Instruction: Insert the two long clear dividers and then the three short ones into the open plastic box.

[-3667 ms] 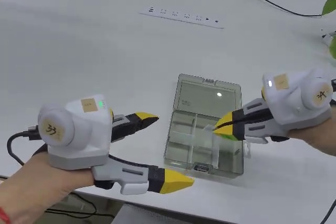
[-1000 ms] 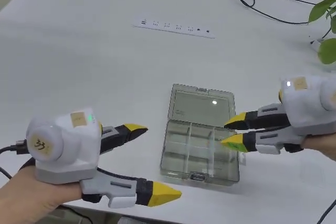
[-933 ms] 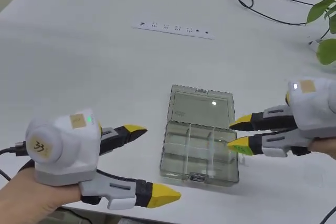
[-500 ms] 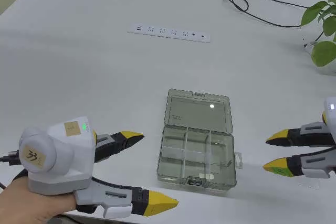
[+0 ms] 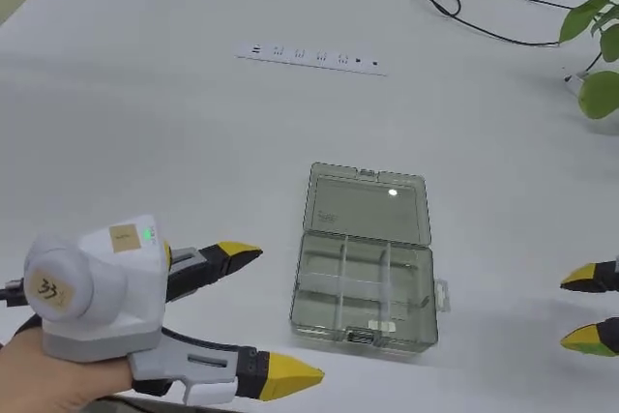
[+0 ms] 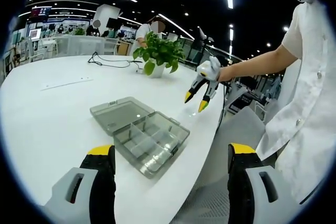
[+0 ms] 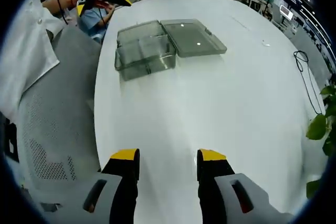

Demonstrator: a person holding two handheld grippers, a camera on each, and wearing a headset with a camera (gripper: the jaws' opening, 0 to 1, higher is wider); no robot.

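The open smoky-clear plastic box (image 5: 365, 285) lies near the table's front edge, its lid (image 5: 368, 202) flat behind it. Clear dividers (image 5: 360, 280) stand inside it, lengthwise and crosswise. My left gripper (image 5: 269, 314) hovers left of the box, open and empty. At the right edge my right gripper (image 5: 584, 309) is open, well off the box, and holds nothing. In the left gripper view the box (image 6: 152, 140) lies just ahead of the left gripper (image 6: 170, 149), with the right gripper (image 6: 202, 90) beyond. In the right gripper view the box (image 7: 144, 51) is far ahead of the right gripper (image 7: 168, 156).
A white power strip (image 5: 314, 55) lies at the back of the white table (image 5: 145, 142). A black cable (image 5: 484, 7) and a green plant (image 5: 595, 55) are at the back right. A grey chair (image 7: 58, 93) stands at the table's near edge.
My right gripper has drawn back to the right, from over the box's right side to the frame's edge, its jaws open. The left gripper has hardly moved.
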